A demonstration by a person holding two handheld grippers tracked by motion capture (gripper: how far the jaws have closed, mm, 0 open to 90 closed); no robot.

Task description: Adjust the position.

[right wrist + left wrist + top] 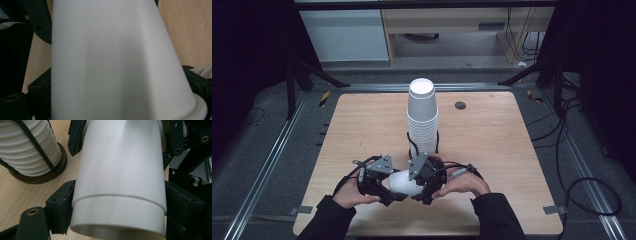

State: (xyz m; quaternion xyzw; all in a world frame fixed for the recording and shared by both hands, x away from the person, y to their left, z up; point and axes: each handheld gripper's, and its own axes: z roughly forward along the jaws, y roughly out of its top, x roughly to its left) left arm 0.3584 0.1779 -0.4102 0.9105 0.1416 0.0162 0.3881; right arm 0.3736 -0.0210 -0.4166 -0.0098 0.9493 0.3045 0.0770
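Spanning most of the high view, one wooden worktop (492, 150) carries everything. One tall stack of white cups (422, 117) stands upright at its centre, mouths down, inside a black wire holder on a round dark base (47, 176); the number of cups in it is too fine to count. At 1 o'clock from the stack a single small dark disc (460, 105) lies on the wood.

At 6 o'clock from the stack, near the worktop's front edge, two nested white cups (404, 183) lie sideways between two grippers, long axis roughly from 9 to 3 o'clock. In the left gripper view the seam where one cup (120, 162) sits inside the other (117, 216) is plain, and the open mouth faces that camera.

Left gripper (384, 192), held in the person's left hand (354, 192): its black jaws stand about half spread, one on each side of the outer cup near its mouth; whether the pads press cannot be told. Right gripper (424, 187), in the right hand (462, 182), has the tapered cups between its jaws at the other end, apparently clamped on them.
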